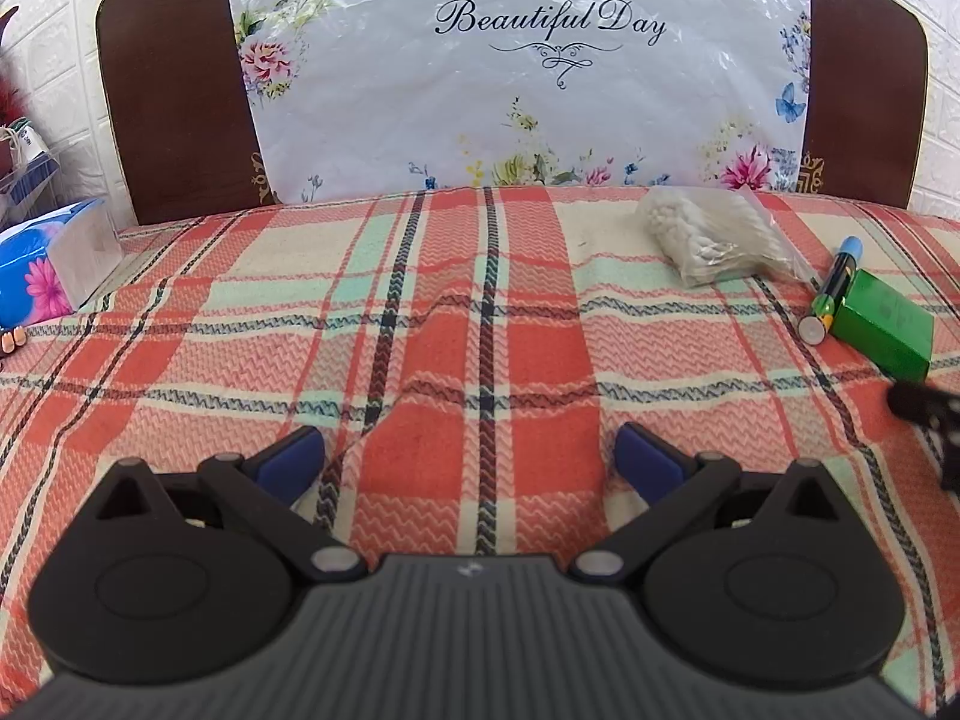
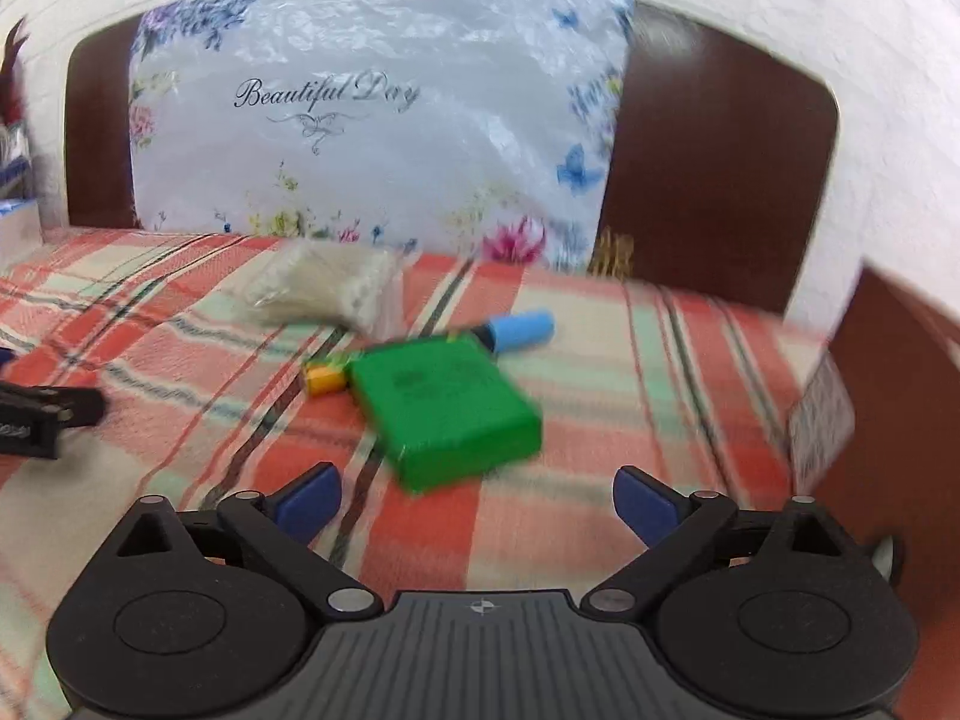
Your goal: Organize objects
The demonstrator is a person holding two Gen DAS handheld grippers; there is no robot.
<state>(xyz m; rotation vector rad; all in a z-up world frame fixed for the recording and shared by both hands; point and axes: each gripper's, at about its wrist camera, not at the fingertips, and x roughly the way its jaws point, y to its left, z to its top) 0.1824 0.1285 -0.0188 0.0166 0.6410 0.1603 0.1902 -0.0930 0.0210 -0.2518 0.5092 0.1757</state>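
A green box (image 2: 447, 411) lies on the plaid blanket just beyond my right gripper (image 2: 477, 507), which is open with nothing between its blue pads. Behind the box lie a blue-capped marker (image 2: 519, 330) and a yellow-ended battery (image 2: 327, 378). A clear bag of white cotton swabs (image 2: 327, 291) sits farther back on the left. In the left wrist view the same green box (image 1: 885, 324), a battery (image 1: 816, 324), the marker (image 1: 843, 264) and the swab bag (image 1: 711, 240) lie at the right. My left gripper (image 1: 468, 459) is open over bare blanket.
A plastic-wrapped floral pillow (image 1: 516, 72) leans on the dark wooden headboard (image 1: 174, 108) at the back. A blue tissue box (image 1: 51, 264) stands at the far left. The blanket's right edge (image 2: 822, 420) drops off beside the right gripper. White wall lies behind.
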